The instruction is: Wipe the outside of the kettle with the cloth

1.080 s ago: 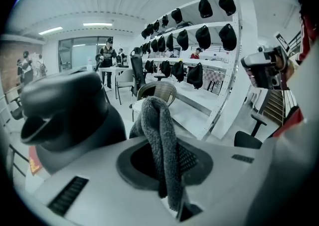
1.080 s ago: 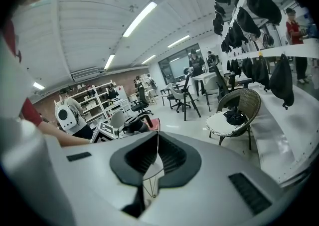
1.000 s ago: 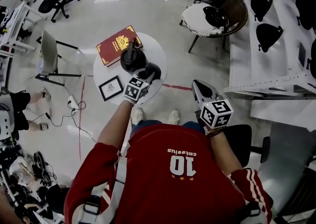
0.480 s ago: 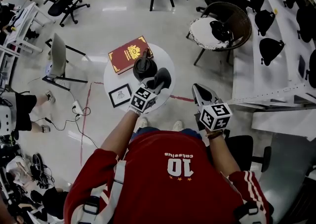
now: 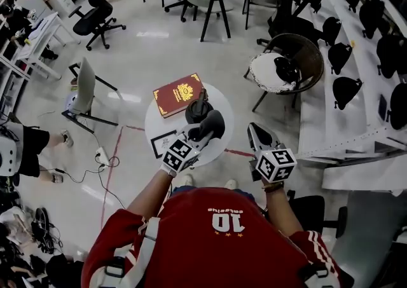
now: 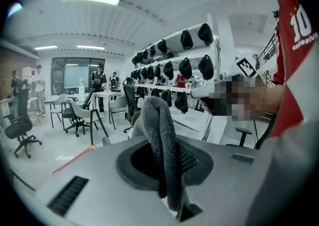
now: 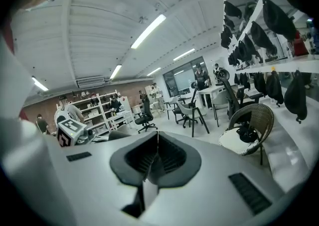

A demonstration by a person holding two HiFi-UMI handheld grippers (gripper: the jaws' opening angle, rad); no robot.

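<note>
A black kettle (image 5: pixel 198 109) stands on the small round white table (image 5: pixel 219 144). My left gripper (image 5: pixel 198 135) hangs just right of and nearer than the kettle, shut on a dark grey cloth (image 5: pixel 211 124). In the left gripper view the cloth (image 6: pixel 158 125) stands up folded out of the closed jaws of the left gripper (image 6: pixel 169 170), which points out into the room, and the kettle is out of sight. My right gripper (image 5: pixel 253 129) floats off the table's right edge. In its own view the right gripper (image 7: pixel 157 142) is shut and holds nothing.
A red book (image 5: pixel 180 94) lies at the table's far left and a small framed picture (image 5: pixel 162 142) at its near left. A wicker chair (image 5: pixel 287 64) stands to the right, office chairs (image 5: pixel 95 21) at the back, and a wall rack of black helmets (image 5: pixel 346 51) on the right.
The head view has swung, so the table sits lower and further right in the picture. My left gripper has kept the cloth beside the kettle. The right gripper has barely moved.
</note>
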